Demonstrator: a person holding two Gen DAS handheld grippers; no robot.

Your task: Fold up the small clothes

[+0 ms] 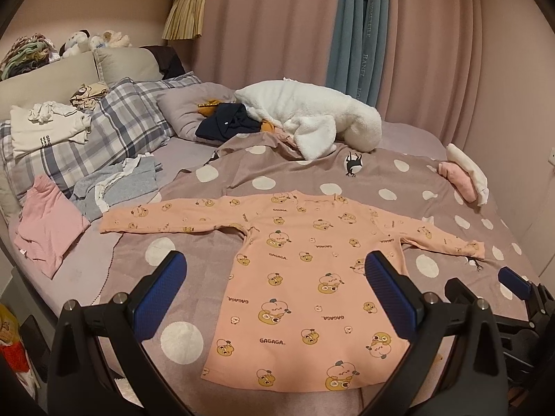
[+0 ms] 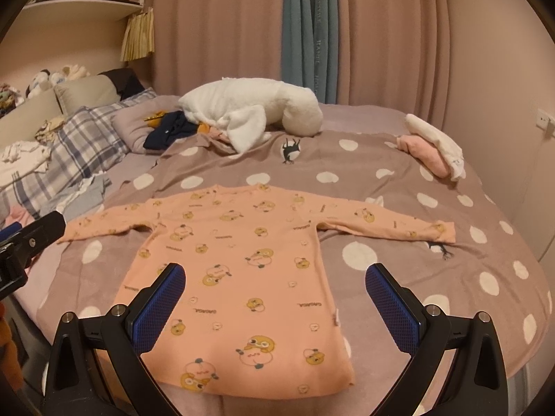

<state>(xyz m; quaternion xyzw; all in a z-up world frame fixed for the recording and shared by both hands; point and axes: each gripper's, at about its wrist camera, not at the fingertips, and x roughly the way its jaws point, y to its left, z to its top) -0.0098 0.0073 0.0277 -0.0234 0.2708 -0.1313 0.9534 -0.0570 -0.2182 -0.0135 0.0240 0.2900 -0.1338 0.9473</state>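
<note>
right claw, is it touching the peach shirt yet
Cannot tell. In the right wrist view the right claw is open over the peach shirt, but neither view shows contact or a gap.

Shirt (image 1: 305, 270) lay flat on blanket (image 1: 433, 180); plush (image 1: 312, 118) behind it, pillows (image 1: 114, 128) far left, folded clothes (image 1: 464, 176) far right.

Mauve polka-dot blanket (image 1: 347, 180) spread across bed. White plush toy (image 1: 312, 118) lying at far side, touching navy garment (image 1: 225, 123) heaped on grey pillow (image 1: 180, 107). Plaid pillows (image 1: 114, 128) at left, cream folded top (image 1: 41, 135) resting on them. Grey clothes (image 1: 118, 183) and pink garment (image 1: 48, 228) near left edge. Pink and white bundle (image 2: 433, 149) at right edge. Pink curtains (image 2: 222, 27), teal curtain (image 2: 308, 27) behind
</note>
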